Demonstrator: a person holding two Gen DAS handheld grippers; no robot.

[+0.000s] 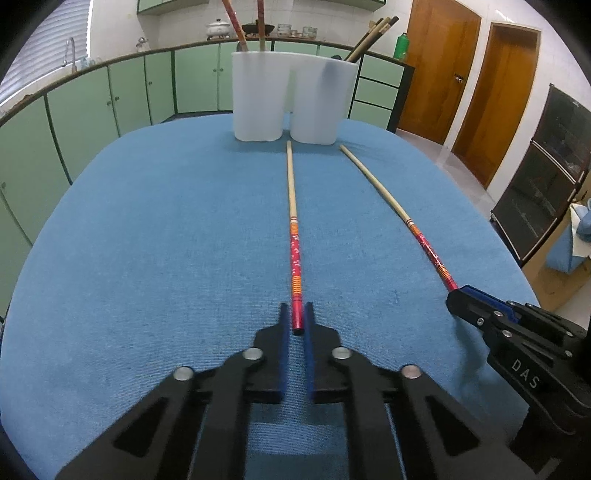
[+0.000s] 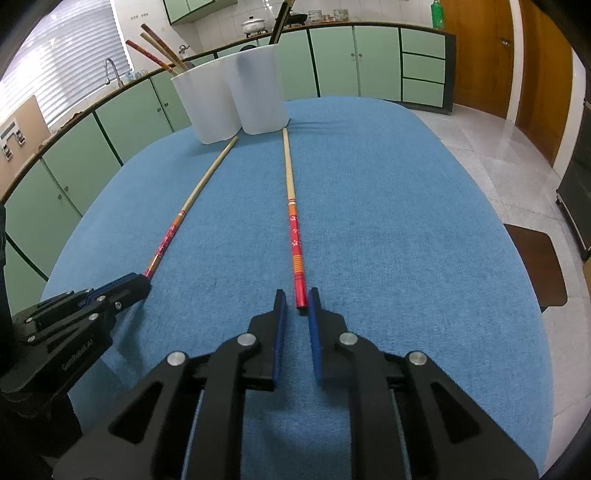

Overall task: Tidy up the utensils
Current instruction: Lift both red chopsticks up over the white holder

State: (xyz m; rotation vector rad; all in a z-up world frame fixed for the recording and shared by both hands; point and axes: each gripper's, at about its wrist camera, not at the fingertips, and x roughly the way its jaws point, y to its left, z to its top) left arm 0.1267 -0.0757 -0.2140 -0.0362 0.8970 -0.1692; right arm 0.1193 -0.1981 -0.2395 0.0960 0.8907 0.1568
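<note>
Two long chopsticks with red patterned handles lie on the blue table. The left chopstick [image 1: 292,206] [image 2: 192,199] has its red end between the fingers of my left gripper [image 1: 296,314] [image 2: 142,282], whose jaws stand narrowly apart around it. The right chopstick [image 2: 291,206] [image 1: 391,206] has its red end between the fingers of my right gripper [image 2: 296,299] [image 1: 456,293], also narrowly open. Two white holders [image 1: 258,96] [image 2: 236,96] stand at the far end with several chopsticks [image 1: 236,26] inside.
The blue table [image 1: 147,240] is rounded, with edges close on both sides. Green cabinets [image 1: 129,92] line the back wall. Wooden doors [image 1: 443,66] and a dark cabinet [image 1: 546,177] stand to the right. A dark mat [image 2: 535,266] lies on the floor.
</note>
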